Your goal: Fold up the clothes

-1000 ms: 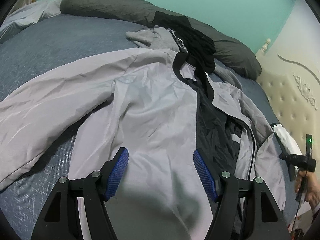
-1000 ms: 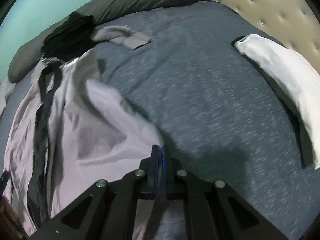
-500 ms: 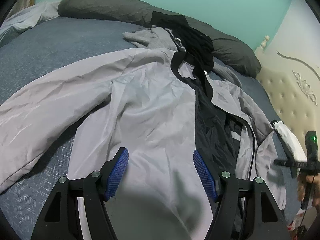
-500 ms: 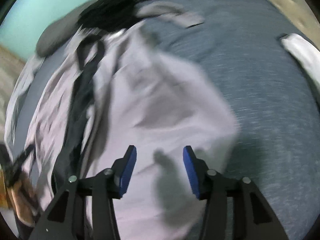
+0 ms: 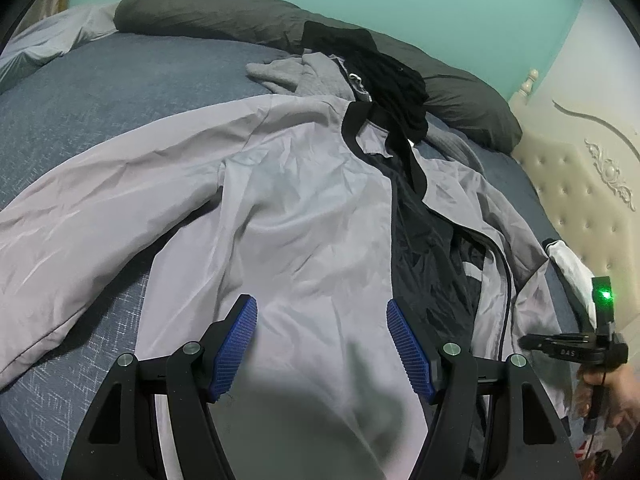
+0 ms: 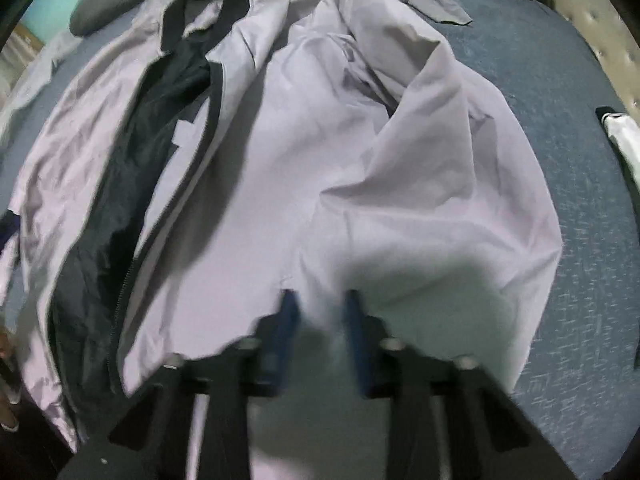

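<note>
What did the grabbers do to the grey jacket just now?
The right gripper was shut on the jacket's right sleeve, carried it over onto the jacket's body, then opened and let go. The left gripper stayed open above the hem. The jacket's left half did not move.

You see a light grey jacket [image 5: 304, 208] lying unzipped on the bed, dark lining showing, one sleeve spread out, the other crumpled.
</note>
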A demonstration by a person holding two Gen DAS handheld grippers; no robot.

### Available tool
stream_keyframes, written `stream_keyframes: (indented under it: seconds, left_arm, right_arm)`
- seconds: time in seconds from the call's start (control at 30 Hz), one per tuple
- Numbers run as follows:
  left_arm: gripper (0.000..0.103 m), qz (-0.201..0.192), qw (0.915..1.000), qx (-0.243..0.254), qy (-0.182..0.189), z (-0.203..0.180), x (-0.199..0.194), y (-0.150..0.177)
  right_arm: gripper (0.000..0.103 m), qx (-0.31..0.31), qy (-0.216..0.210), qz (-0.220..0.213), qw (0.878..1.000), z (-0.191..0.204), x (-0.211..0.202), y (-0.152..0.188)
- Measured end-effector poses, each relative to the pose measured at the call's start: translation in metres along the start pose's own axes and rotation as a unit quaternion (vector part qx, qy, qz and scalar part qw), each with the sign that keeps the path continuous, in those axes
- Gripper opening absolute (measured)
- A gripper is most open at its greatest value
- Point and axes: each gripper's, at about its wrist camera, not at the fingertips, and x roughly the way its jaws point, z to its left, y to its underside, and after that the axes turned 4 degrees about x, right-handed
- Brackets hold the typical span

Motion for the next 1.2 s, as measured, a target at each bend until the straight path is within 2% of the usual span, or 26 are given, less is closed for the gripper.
stream_keyframes:
  seconds: [0.1, 0.27, 0.37, 0.57, 0.67, 0.73, 0.8, 0.93, 1.0, 1.1, 1.2]
  left_arm:
    - [0.071, -0.001, 1.0000, -0.001, 0.001, 0.000, 0.000, 0.000]
    - [0.071, 0.000, 1.0000, 0.001, -0.001, -0.001, 0.000, 0.000]
    - [0.071, 0.002, 1.0000, 0.004, -0.004, -0.002, 0.001, 0.000]
    - [0.071, 0.004, 0.9998, 0.016, -0.010, -0.006, 0.004, 0.002]
    - [0.071, 0.007, 0.9997, 0.019, -0.012, -0.008, 0.006, 0.003]
    - [0.071, 0.007, 0.9997, 0.022, -0.013, -0.009, 0.006, 0.003]
    - [0.071, 0.006, 0.9996, 0.023, -0.013, -0.010, 0.005, 0.004]
    - [0.071, 0.004, 0.9996, 0.024, -0.012, -0.011, 0.003, 0.004]
    - [0.071, 0.004, 0.9996, 0.024, -0.012, -0.011, 0.003, 0.004]
    - [0.071, 0.004, 0.9996, 0.024, -0.010, -0.012, 0.002, 0.004]
    - [0.071, 0.002, 0.9997, 0.023, -0.008, -0.012, 0.000, 0.003]
  right_arm:
    - [0.003, -0.001, 0.004, -0.020, 1.000, -0.010, -0.014, -0.001]
    - [0.002, 0.002, 0.016, -0.064, 0.998, -0.034, -0.046, -0.003]
    - [0.002, 0.028, 0.024, -0.077, 0.996, -0.069, -0.059, -0.006]
    - [0.002, 0.078, 0.071, -0.084, 0.991, -0.148, -0.065, 0.005]
    - [0.003, 0.120, 0.061, -0.090, 0.987, -0.180, -0.069, 0.009]
    - [0.009, 0.150, 0.058, -0.100, 0.982, -0.191, -0.073, 0.014]
    - [0.023, 0.158, 0.052, -0.116, 0.979, -0.186, -0.081, 0.018]
    - [0.026, 0.169, 0.038, -0.148, 0.974, -0.174, -0.099, 0.026]
    - [0.032, 0.152, 0.019, -0.153, 0.976, -0.159, -0.104, 0.023]
    - [0.043, 0.104, -0.007, -0.127, 0.986, -0.123, -0.098, 0.019]
    - [0.045, 0.064, -0.010, -0.084, 0.994, -0.089, -0.080, 0.017]
